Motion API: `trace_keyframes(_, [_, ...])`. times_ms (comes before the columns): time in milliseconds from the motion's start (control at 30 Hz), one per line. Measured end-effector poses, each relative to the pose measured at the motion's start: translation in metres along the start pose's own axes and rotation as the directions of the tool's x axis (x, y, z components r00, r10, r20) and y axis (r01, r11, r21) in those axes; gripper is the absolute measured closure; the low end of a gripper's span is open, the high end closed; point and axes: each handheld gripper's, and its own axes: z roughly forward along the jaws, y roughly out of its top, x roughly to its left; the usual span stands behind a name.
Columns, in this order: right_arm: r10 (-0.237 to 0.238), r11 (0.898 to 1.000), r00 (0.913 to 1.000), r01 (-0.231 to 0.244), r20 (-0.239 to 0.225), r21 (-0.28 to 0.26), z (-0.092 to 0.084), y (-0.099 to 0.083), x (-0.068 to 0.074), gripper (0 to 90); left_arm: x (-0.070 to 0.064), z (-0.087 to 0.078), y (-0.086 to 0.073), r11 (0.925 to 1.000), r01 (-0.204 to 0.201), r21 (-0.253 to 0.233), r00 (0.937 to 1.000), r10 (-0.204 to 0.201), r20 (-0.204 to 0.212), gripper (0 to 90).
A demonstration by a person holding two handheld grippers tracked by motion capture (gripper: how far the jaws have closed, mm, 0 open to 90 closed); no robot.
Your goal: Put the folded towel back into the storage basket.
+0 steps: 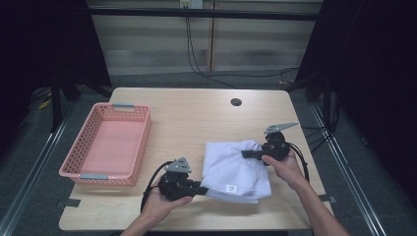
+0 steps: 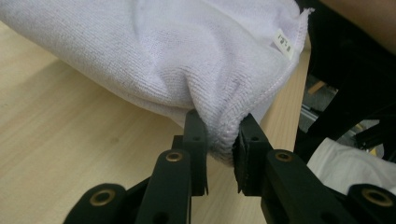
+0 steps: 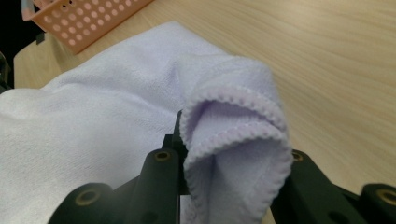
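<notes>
Item: white cloth (image 1: 235,172), folded, w/ small label near its front edge; lies on right half of wooden table (image 1: 196,118), partly lifted at two corners. L gripper (image 1: 199,188), held in person's left hand (image 1: 164,199), sits at cloth's near-left corner; in left gripper view (image 2: 223,140) jaws narrow, both pads pressed on the stitched hem, cloth bunched betw. them and rising off the tabletop. R gripper (image 1: 246,154), held in right hand (image 1: 285,167), sits at cloth's far-right corner; in right gripper view (image 3: 233,154) jaws narrow, a doubled fold of hem clamped betw. them and draped over the right jaw, so pad contact on that side is hidden. Grey three-cornered plate on top of each gripper; black cable trails from each. Other: pink perforated basket (image 1: 140,142) w/ grey handles, on left half of table, well apart from cloth. Round dark hole (image 1: 236,102) in tabletop near far edge.
</notes>
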Motion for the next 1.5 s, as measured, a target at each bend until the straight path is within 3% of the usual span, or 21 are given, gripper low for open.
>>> trace_keyframes(267, [-0.013,1.0,0.9998,0.012,-0.017,-0.029,0.001,0.022,0.0,71.1,0.007,-0.014,0.007,0.9994,0.005,-0.033,0.9997,-0.006,-0.022,77.4])
trace_keyframes(500, [-0.059,0.997,0.9978,0.058,-0.03,-0.045,0.008,0.044,0.007,71.4,0.01,-0.031,0.007,0.9972,0.016,-0.073,0.9992,-0.019,-0.034,77.4])
trace_keyframes(700, [-0.062,0.996,0.9971,0.059,-0.043,-0.07,0.012,0.06,0.013,71.4,0.017,-0.047,0.008,0.9933,0.027,-0.113,0.9984,-0.033,-0.046,77.3])
trace_keyframes(933, [-0.066,0.995,0.996,0.062,-0.061,-0.072,0.027,0.075,0.016,71.4,0.019,-0.067,0.014,0.99,0.012,-0.141,0.9971,-0.023,-0.072,77.4])
trace_keyframes(1200, [-0.106,0.991,0.9904,0.097,-0.089,-0.096,0.04,0.108,0.026,71.4,0.027,-0.098,0.017,0.9851,-0.001,-0.172,0.9931,-0.019,-0.116,77.4])
trace_keyframes(1367, [-0.125,0.988,0.9863,0.114,-0.108,-0.103,0.055,0.128,0.033,71.5,0.037,-0.119,0.016,0.9828,0.025,-0.183,0.9888,-0.051,-0.14,77.4])
trace_keyframes(1500, [-0.116,0.988,0.9837,0.1,-0.138,-0.119,0.07,0.141,0.038,71.6,0.043,-0.132,0.011,0.9798,0.038,-0.196,0.9845,-0.07,-0.161,77.4])
